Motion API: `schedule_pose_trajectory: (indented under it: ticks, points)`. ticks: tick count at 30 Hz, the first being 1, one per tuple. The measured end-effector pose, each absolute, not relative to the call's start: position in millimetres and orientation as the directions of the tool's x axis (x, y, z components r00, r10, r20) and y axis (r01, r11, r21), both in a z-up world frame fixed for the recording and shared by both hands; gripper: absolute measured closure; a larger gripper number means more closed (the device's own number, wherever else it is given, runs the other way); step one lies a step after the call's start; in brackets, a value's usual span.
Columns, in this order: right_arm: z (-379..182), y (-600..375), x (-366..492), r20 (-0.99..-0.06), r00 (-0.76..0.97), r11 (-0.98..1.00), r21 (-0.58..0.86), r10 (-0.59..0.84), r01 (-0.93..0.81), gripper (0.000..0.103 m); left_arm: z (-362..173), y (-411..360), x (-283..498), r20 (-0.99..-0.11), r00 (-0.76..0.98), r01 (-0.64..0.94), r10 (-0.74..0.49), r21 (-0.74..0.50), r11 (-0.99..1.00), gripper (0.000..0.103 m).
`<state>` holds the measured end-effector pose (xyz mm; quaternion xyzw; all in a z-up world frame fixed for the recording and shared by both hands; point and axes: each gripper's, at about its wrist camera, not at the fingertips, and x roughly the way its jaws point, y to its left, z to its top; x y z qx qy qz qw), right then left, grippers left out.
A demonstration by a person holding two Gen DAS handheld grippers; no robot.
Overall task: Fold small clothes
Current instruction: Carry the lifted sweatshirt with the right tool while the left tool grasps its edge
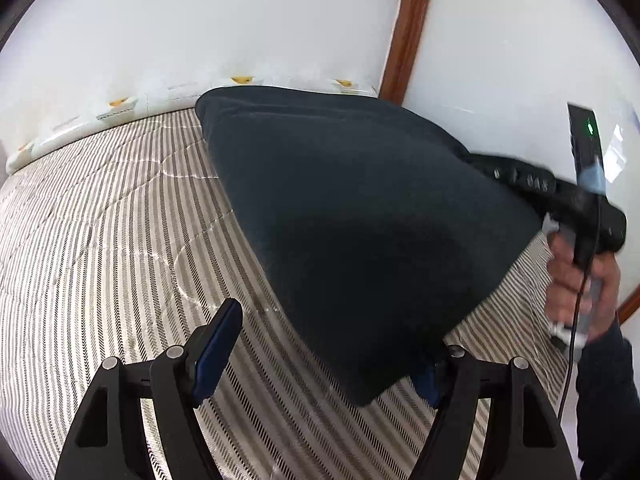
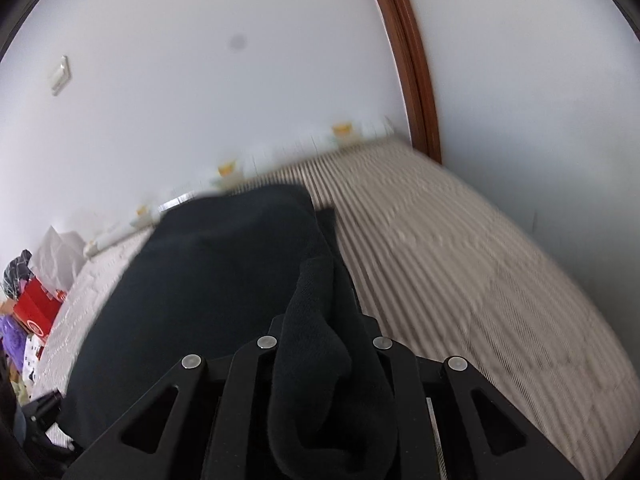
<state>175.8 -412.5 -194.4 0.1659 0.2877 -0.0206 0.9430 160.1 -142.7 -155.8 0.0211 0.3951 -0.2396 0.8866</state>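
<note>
A dark navy garment [image 1: 360, 216] is spread over the striped bed [image 1: 100, 220], with its right side raised. My left gripper [image 1: 332, 340] stands open and wide. Its left finger [image 1: 216, 344] shows a blue pad over bare bedding, and the garment's near corner hangs over the right finger. In the left wrist view my right gripper [image 1: 476, 160] bites the garment's right edge, with a hand [image 1: 576, 280] on its handle. The blurred right wrist view shows that gripper [image 2: 324, 312] shut on a bunched fold of the garment [image 2: 200, 288], which hides its fingertips.
The bed meets a white wall [image 1: 200, 20] with a wooden door frame [image 1: 408, 28] at the far right corner. White bedding with yellow prints [image 1: 120, 104] lines the wall. A pile with a red box [image 2: 36, 308] and purple items sits at the bed's left end.
</note>
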Motion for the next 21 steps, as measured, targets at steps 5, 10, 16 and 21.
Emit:
schedule_pose_trajectory:
  ticks: [5, 10, 16, 21]
  points:
    - [-196, -414, 160, -0.564, 0.825, 0.935, 0.299, 0.012, 0.191, 0.063, -156, -144, 172, -0.722, 0.568, 0.408, -0.395, -0.17, 0.897, 0.045]
    - [-208, -413, 167, -0.63, 0.776, 0.93, 0.291, 0.01, 0.224, 0.054, -158, -144, 170, -0.728, 0.561, 0.407, -0.394, -0.172, 0.897, 0.066]
    - [-216, -400, 186, -0.655, 0.753, 0.928, 0.316, 0.064, 0.196, 0.075, -155, -129, 169, -0.723, 0.558, 0.381, -0.408, -0.214, 0.899, 0.077]
    - [-210, -379, 196, -0.644, 0.761, 0.93, 0.321, 0.078, 0.177, 0.081, -146, -103, 161, -0.694, 0.61, 0.331, -0.383, -0.216, 0.919, 0.081]
